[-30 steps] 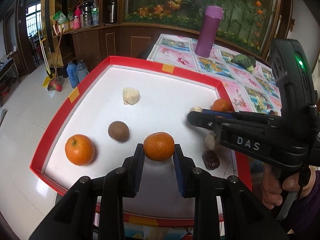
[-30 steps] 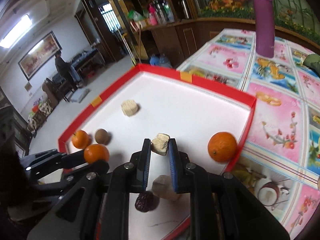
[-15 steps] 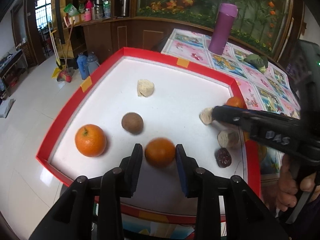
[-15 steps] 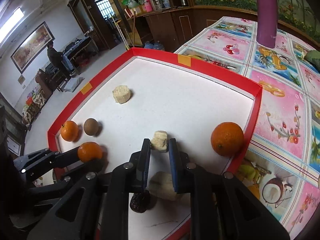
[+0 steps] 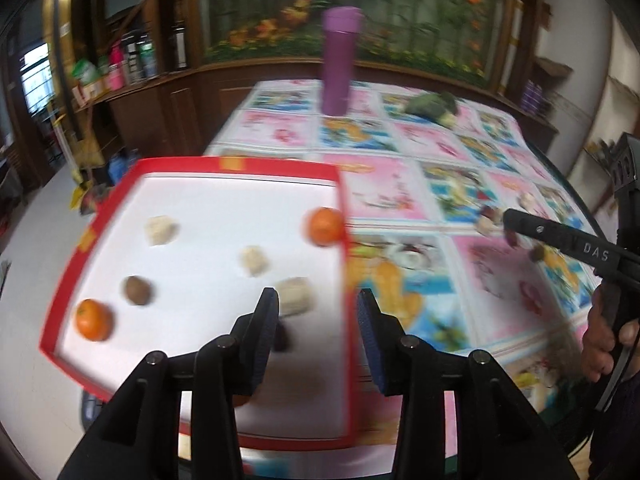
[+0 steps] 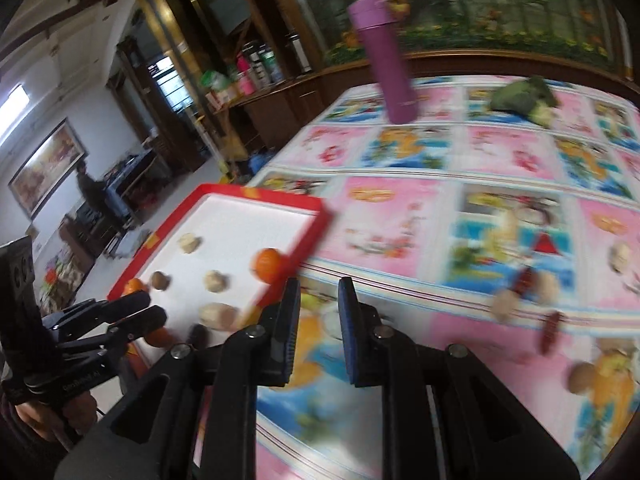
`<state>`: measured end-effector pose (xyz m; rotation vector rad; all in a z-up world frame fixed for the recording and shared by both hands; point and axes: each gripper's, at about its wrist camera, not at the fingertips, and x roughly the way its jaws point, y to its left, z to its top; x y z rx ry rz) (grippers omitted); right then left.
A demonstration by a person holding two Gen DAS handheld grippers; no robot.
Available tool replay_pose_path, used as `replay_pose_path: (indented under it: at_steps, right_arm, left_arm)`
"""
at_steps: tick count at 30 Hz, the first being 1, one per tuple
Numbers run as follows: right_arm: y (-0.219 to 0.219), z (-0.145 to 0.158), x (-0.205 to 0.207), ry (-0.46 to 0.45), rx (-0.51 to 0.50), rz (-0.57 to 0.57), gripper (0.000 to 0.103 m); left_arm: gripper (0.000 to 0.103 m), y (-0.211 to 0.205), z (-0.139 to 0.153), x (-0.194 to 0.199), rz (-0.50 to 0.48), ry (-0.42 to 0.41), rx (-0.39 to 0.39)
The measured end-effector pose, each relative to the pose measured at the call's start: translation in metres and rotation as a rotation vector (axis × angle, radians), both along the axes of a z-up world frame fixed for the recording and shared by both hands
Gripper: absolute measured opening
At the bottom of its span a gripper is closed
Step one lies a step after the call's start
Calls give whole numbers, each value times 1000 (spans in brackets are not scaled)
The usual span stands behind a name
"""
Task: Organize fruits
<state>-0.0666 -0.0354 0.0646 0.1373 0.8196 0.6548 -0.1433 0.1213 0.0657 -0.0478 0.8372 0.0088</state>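
Since a moment earlier both grippers had let go and swung right: the left gripper (image 5: 316,320) gaped wide and empty, the right gripper (image 6: 319,320) narrowly parted. Fruits lay in the red tray (image 5: 342,240); next probably fetching the scattered pieces (image 6: 503,307) far right.

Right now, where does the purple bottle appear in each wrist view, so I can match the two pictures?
Left wrist: purple bottle upright at top centre, on the far side of the patterned tablecloth, beyond the red tray.
Right wrist: bottle top centre-right, leaning in the fisheye.
Shared landmark: the orange at the tray's near-right edge.
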Motion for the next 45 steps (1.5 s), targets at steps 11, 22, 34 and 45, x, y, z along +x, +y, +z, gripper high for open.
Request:
replay_pose_path:
  at_steps: [11, 22, 34, 45]
  right_arm:
    - [-150, -22, -19, 46, -87, -257, 22]
    - [-190, -28, 14, 56, -99, -319, 22]
    - [-185, -25, 87, 61, -113, -443, 52]
    - [-185, -44, 104, 114, -130, -466, 34]
  left_arm:
    - [45, -85, 0, 37, -166, 35, 10]
    - [46, -128, -23, 92, -251, 97, -20]
    - [46, -152, -42, 120, -320, 112, -33]
    - [29, -158, -47, 132, -337, 107, -50]
